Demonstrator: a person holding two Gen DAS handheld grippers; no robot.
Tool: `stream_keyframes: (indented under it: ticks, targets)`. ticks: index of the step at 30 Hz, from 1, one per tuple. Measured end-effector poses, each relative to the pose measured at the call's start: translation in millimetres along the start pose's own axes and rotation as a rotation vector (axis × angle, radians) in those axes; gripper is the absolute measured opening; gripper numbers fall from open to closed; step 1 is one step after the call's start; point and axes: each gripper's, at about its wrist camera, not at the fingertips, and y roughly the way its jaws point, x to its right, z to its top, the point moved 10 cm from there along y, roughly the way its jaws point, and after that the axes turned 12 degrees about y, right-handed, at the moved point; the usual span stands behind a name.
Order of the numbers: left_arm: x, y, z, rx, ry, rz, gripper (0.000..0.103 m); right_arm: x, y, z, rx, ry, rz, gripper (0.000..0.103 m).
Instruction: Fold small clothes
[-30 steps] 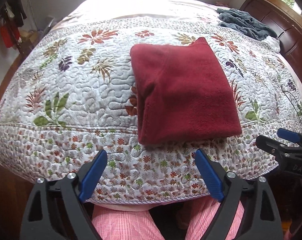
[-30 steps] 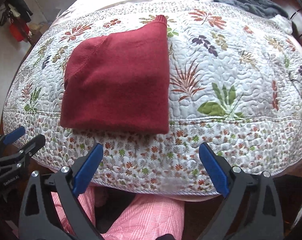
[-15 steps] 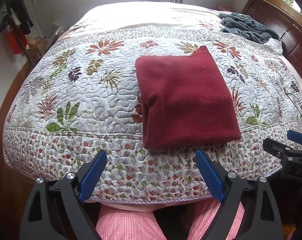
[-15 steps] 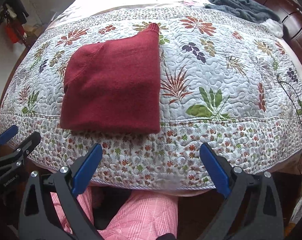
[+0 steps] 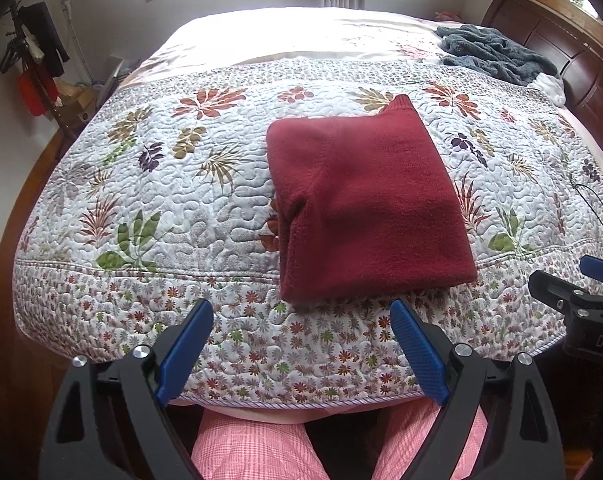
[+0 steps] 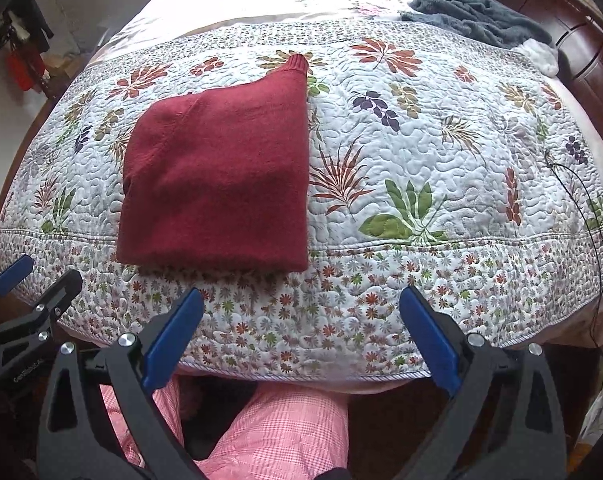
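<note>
Left wrist view: the left gripper (image 5: 301,344) hangs just off the near edge of the bed, its blue-padded fingers (image 5: 185,350) spread wide apart with nothing between them. On the floral quilt (image 5: 173,200) lies the red sweater (image 5: 365,200), folded into a rough rectangle, flat, its near edge resting close to the quilt's near edge and a ribbed corner pointing toward the far side. The right gripper (image 5: 581,284) shows at the right edge of this view, beside the bed's near right corner; the letters "DAS" can be read on its black body, the rest cut off. A crumpled grey blanket (image 5: 497,54) sits at the far right corner of the bed, against the dark wooden headboard (image 5: 581,64). Pink checked trousers (image 5: 253,452) show below the tongs.

Right wrist view: the right gripper (image 6: 301,336) also hangs off the near edge, fingers (image 6: 429,340) wide apart and empty. The red sweater (image 6: 221,176) lies toward the near left part of the quilt (image 6: 441,152), well apart from the grey blanket (image 6: 481,8) at the far right corner. The left gripper (image 6: 33,284) enters at the left edge, beside the bed's near left corner, its tips apart; small white lettering on its body is too blurred to read with certainty. The pink checked trousers (image 6: 277,428) fill the space beneath.
</note>
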Motion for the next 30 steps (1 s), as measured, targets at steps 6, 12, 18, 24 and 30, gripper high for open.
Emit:
stream_keyframes:
  ticks: [6, 12, 18, 24, 30]
  targets:
    - [1.8, 3.6, -0.4, -0.007, 0.001, 0.009, 0.090, 4.7, 7.2, 1.3, -0.010, 0.004, -0.015, 0.098]
    - [-0.3, 10.2, -2.9, -0.023, -0.010, 0.009, 0.090, 2.3, 11.1, 2.1, -0.016, -0.006, -0.022, 0.098]
    - [-1.5, 12.7, -4.2, -0.026, -0.015, 0.007, 0.090, -0.3, 13.1, 0.8, -0.023, -0.014, -0.029, 0.098]
    - [-1.3, 13.1, -4.9, -0.025, -0.017, 0.006, 0.090, 0.5, 13.7, 0.5, -0.026, -0.011, -0.031, 0.098]
    - [-1.1, 14.7, -5.1, -0.029, -0.009, 0.009, 0.090, 2.1, 14.4, 1.4, -0.026, -0.009, -0.031, 0.098]
